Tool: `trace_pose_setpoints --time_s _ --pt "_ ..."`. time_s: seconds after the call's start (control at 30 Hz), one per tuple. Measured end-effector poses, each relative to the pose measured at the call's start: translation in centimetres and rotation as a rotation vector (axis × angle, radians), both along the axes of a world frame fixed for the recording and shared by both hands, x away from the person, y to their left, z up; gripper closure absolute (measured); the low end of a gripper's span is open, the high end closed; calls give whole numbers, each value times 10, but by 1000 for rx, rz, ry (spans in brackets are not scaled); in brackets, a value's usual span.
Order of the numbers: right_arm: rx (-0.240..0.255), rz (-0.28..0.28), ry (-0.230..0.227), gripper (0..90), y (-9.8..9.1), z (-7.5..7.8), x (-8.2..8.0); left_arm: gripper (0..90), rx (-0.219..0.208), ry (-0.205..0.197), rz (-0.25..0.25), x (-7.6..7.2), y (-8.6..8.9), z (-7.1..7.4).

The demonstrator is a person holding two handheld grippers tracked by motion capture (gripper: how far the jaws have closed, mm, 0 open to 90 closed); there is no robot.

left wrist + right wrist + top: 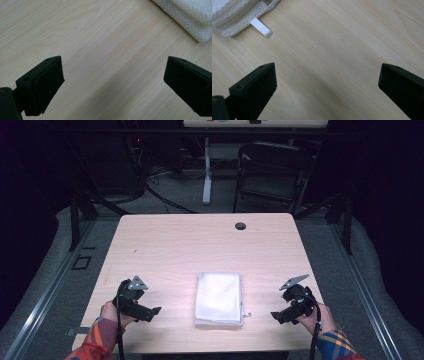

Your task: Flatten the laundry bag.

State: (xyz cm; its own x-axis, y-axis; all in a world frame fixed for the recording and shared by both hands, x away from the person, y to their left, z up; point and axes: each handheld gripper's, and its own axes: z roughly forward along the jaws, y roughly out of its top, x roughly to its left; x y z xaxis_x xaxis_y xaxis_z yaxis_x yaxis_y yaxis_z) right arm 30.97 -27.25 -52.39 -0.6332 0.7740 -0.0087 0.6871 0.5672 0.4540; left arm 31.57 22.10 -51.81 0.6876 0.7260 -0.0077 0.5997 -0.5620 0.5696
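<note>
White mesh pouch (218, 299), blank pull tab (261, 27)

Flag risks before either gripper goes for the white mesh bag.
The mesh bag lies flat and limp between both open grippers, left gripper and right gripper: jaws may catch one layer only, or slide it on the smooth table. The white zipper tab is small and flat on the wood, likely hard to pinch.
</note>
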Motion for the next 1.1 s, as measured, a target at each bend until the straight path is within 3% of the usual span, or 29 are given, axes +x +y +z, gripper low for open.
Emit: trace_pose_setpoints --time_s 0.07,0.3,0.37,0.5,0.63,0.77,0.9,1.1 --pt "-19 5 6 14 0 0 0 28 -4 3 -6 1 -1 0" --pt "9 32 8 30 3 2 2 24 -19 12 -14 2 -2 -2" --pt "10 23 -2 30 5 1 3 23 -19 12 -14 2 -2 -2" --pt "-8 70 33 52 9 3 6 13 -17 -1 -26 -1 -3 0" --pt "2 72 18 64 11 7 6 3 -30 -5 -24 -4 -4 0" --pt "13 73 14 94 15 9 6 2 -26 3 -64 -3 -8 2" --pt "19 63 23 106 15 8 5 3 -61 -15 -105 -4 -22 7" --pt "8 75 12 120 15 8 1 3 -49 -28 -167 -9 -41 11"
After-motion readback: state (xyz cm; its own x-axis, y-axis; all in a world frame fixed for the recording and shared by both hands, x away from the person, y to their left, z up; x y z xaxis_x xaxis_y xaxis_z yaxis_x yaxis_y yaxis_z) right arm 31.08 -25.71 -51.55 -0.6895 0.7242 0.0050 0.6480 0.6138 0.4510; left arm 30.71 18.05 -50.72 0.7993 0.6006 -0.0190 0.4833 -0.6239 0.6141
